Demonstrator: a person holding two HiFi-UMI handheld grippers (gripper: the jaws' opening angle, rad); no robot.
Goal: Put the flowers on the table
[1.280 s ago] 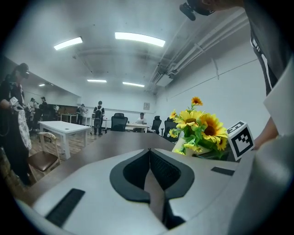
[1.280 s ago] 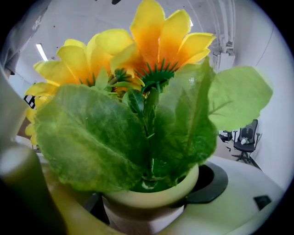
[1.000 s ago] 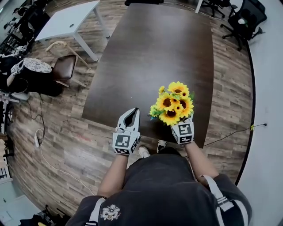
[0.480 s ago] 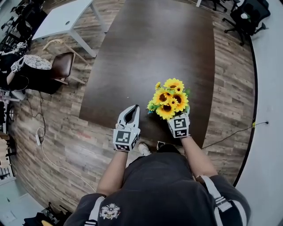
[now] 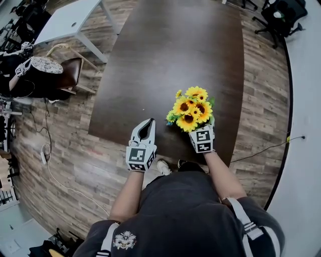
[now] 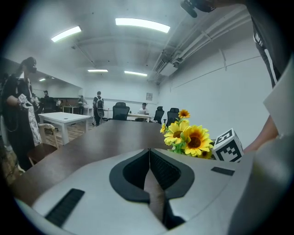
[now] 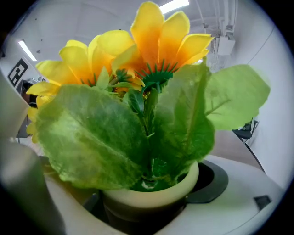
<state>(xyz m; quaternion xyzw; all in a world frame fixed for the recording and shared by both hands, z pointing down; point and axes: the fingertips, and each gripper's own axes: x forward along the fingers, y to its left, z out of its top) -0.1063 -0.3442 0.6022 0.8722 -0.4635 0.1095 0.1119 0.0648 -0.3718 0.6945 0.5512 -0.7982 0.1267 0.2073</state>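
A bunch of yellow sunflowers (image 5: 189,107) with green leaves stands in a small cream pot (image 7: 151,195). My right gripper (image 5: 200,129) is shut on that pot, both jaws pressed against its sides (image 7: 151,204). It holds the flowers over the near right part of the dark brown table (image 5: 170,50); I cannot tell whether the pot touches the top. My left gripper (image 5: 148,123) hovers at the table's near edge, left of the flowers, shut with nothing in it (image 6: 149,153). The left gripper view shows the sunflowers (image 6: 189,137) beside the right gripper's marker cube (image 6: 227,144).
A white table (image 5: 70,20) and a brown chair (image 5: 70,75) stand at the left, with a person (image 5: 30,70) beside them. Black office chairs (image 5: 281,15) are at the far right. A cable (image 5: 266,148) runs across the wood floor.
My right gripper has carried the flowers a little forward and left over the table's near edge. The left gripper has stayed shut and hardly moved.
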